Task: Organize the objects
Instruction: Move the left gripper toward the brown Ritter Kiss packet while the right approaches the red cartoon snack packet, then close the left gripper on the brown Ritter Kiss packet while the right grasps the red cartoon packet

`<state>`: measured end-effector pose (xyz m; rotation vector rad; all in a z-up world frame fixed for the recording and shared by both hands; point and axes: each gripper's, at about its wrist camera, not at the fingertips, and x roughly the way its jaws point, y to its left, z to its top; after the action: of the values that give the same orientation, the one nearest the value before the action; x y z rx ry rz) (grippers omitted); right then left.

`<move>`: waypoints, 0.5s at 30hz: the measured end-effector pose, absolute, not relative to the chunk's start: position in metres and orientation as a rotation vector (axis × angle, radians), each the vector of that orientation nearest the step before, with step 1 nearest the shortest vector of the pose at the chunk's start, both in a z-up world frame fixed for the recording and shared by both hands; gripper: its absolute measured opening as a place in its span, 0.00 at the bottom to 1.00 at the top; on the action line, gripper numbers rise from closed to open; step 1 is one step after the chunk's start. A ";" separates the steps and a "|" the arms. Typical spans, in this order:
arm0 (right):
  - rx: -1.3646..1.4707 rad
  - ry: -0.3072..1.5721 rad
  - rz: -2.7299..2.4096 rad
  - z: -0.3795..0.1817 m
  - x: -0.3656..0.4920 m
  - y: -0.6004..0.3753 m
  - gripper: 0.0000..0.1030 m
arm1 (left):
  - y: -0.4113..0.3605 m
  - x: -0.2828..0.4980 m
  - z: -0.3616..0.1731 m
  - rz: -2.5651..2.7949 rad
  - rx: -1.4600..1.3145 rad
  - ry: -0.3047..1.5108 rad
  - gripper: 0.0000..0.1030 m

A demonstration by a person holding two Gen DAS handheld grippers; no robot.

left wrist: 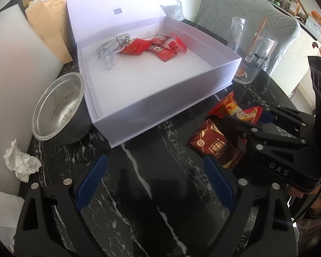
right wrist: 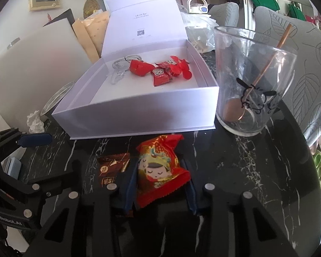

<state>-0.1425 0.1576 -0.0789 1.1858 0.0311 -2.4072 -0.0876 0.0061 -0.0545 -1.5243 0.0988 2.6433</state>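
A red snack packet with a cartoon face [right wrist: 160, 171] lies on the black marble table, just in front of the open white box [right wrist: 139, 115]. My right gripper [right wrist: 159, 190] has its blue pads [right wrist: 128, 189] pressed against both sides of this packet. A brown snack packet [right wrist: 111, 167] lies just left of it, outside the grip. In the left wrist view the same red packet [left wrist: 235, 107] and brown packet [left wrist: 211, 145] sit at the right, under the right gripper [left wrist: 244, 117]. My left gripper [left wrist: 155, 184] stands open over bare table. The white box [left wrist: 160, 111] holds several red candies [left wrist: 152, 47] and a clear plastic item.
A glass with a spoon [right wrist: 250, 81] stands right of the box. Left of the box are a metal bowl [left wrist: 57, 107] and a crumpled tissue [left wrist: 21, 160]. A grey leaf-pattern chair [left wrist: 256, 10] stands behind the table. The box lid leans upright at the back.
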 end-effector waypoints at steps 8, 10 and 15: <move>1.208 0.084 -2.518 -0.077 -0.126 0.188 0.39 | 0.034 -0.093 -0.061 2.551 -1.520 0.060 0.89; 1.207 0.099 -2.542 -0.077 -0.120 0.195 0.39 | 0.043 -0.095 -0.063 2.537 -1.515 0.052 0.89; 1.218 0.082 -2.588 -0.077 -0.107 0.208 0.39 | 0.065 -0.104 -0.070 2.605 -1.590 0.131 0.89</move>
<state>-0.1073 0.2085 -0.0767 1.2176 0.0821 -2.5884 -0.1042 0.0650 -0.0698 -1.5902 0.1314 2.6051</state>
